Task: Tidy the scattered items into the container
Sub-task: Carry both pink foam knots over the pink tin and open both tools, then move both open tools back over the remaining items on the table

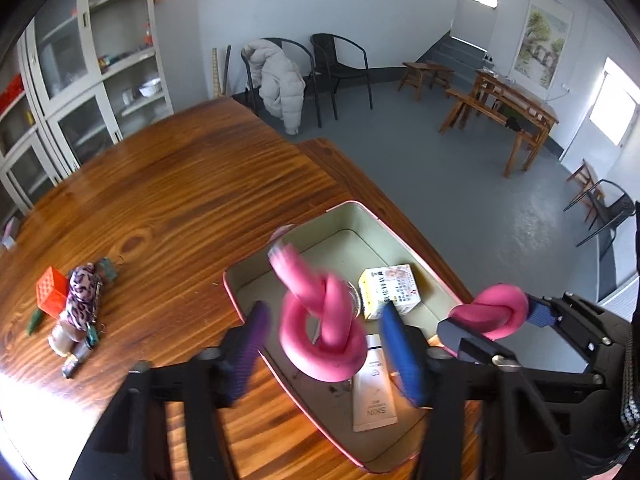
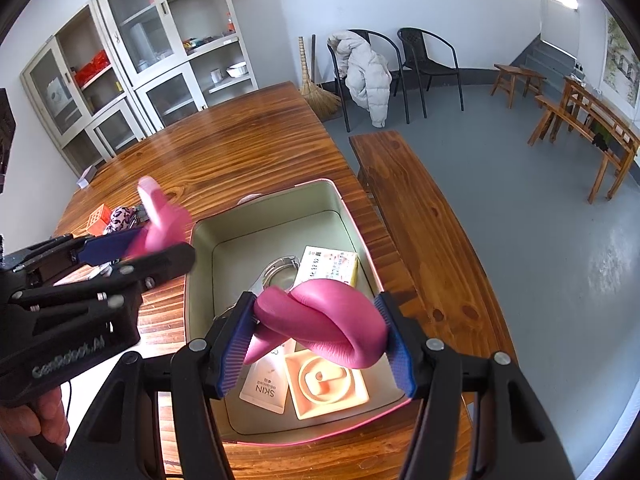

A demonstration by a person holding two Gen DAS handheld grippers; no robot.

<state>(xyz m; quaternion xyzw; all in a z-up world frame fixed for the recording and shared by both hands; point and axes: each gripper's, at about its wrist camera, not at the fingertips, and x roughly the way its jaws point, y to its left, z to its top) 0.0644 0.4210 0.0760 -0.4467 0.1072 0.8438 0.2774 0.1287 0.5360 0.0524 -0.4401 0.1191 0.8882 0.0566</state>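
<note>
Left gripper [image 1: 320, 344] jaws wide around blurred knotted pink foam twist [image 1: 320, 320], right gripper [image 2: 316, 336] clamping another above pale-green pink-rimmed metal container [image 2: 276, 208]; could bounce past the 9 o'clock rim.

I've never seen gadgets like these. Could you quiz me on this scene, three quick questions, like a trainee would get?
1. True or false: the container is empty.
2. What does the right hand-held gripper clamp? A) a tube B) a pink knotted toy C) a small box
3. Where do the orange crate and the leopard-print pouch lie?

Key: 1 false. 2 B. 3 on the wooden table, outside the container.
</note>
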